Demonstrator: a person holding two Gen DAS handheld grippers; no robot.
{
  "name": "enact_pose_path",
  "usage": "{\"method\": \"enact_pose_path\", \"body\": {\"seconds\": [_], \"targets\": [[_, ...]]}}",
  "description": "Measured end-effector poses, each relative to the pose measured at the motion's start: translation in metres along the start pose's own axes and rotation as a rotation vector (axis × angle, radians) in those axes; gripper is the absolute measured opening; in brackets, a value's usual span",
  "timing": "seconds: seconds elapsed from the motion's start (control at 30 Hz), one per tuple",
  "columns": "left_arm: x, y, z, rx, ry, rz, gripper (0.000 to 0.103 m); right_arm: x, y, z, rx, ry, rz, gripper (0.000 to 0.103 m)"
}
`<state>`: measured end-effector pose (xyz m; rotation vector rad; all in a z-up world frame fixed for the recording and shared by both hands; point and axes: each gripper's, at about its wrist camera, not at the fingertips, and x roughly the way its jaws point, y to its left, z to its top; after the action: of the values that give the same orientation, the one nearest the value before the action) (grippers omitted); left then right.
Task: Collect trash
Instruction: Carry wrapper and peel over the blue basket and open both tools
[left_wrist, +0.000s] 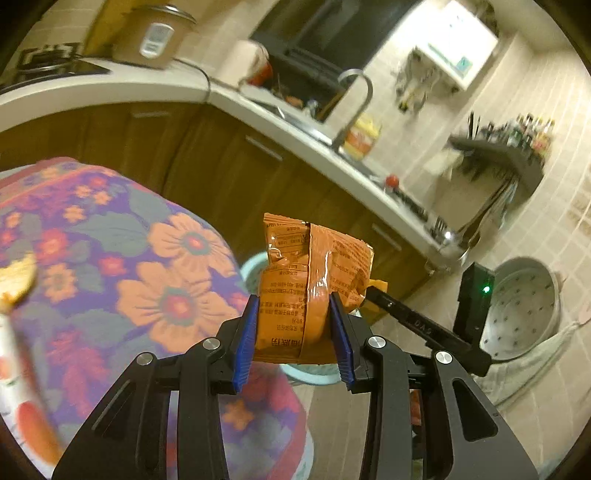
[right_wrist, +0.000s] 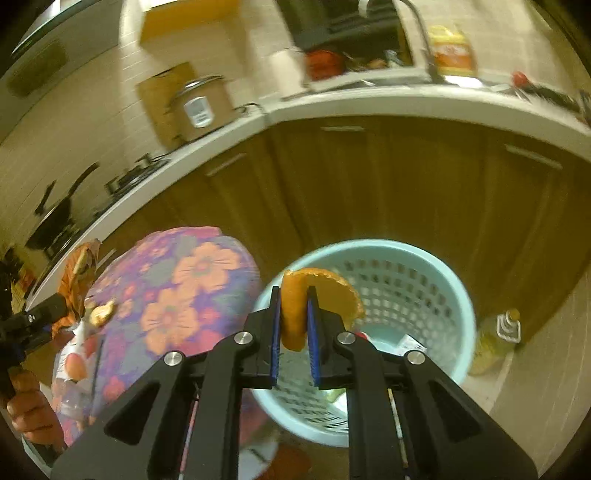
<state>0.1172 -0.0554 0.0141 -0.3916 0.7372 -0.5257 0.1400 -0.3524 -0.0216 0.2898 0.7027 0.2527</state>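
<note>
Trash in both grippers: orange snack wrapper (left_wrist: 310, 288) pinched upright between blue fingers (left_wrist: 246, 332) of left gripper (left_wrist: 295, 336), crinkled, printed side toward camera, top edge torn. Orange peel (right_wrist: 295, 310) clamped in right gripper (right_wrist: 293, 332), fingers (right_wrist: 275, 328) nearly together on it, curved flap of peel sticking out to right side. Peel held above light-blue perforated basket (right_wrist: 424, 280) on floor (some scraps already at bottom, can't tell what). From left wrist view, only slivers of basket (left_wrist: 255, 269) seen behind & below wrapper, so wrapper near basket rim, w/ floral tabletop (left_wrist: 110, 236) just left. Right gripper's black body (left_wrist: 424, 321) w/ green light visible to right of wrapper. More litter still on floral tabletop (right_wrist: 177, 295): another peel piece (right_wrist: 101, 314) & a white-red wrapper (right_wrist: 75, 354) near its edge. Left gripper (right_wrist: 33, 321) w/ orange wrapper (right_wrist: 79, 280) seen at far left of right wrist view, person's hand (right_wrist: 29, 410) below. Background blurred: wood cabinets, white counter (right_wrist: 369, 103) w/ rice cooker (right_wrist: 199, 107), sink faucet (left_wrist: 354, 99), oil bottle (right_wrist: 496, 339) on floor right of basket, metal steamer pot (left_wrist: 524, 306) lying on floor.
</note>
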Motion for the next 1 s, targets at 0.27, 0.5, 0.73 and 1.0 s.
{"method": "enact_pose_path", "body": {"seconds": [0.27, 0.5, 0.73, 1.0], "targets": [[0.089, -0.030, -0.001, 0.094, 0.119, 0.093, 0.035, 0.022, -0.033, -0.007, 0.055, 0.074, -0.031, 0.010], [0.128, -0.036, -0.001, 0.092, 0.183, 0.115, 0.036, 0.036, -0.053, -0.010, 0.124, 0.126, -0.018, 0.014], [0.156, -0.038, -0.006, 0.104, 0.250, 0.147, 0.043, 0.035, -0.063, -0.012, 0.166, 0.131, -0.023, 0.025], [0.164, -0.035, -0.020, 0.135, 0.292, 0.170, 0.053, 0.022, -0.063, -0.010, 0.161, 0.103, -0.031, 0.043]]}}
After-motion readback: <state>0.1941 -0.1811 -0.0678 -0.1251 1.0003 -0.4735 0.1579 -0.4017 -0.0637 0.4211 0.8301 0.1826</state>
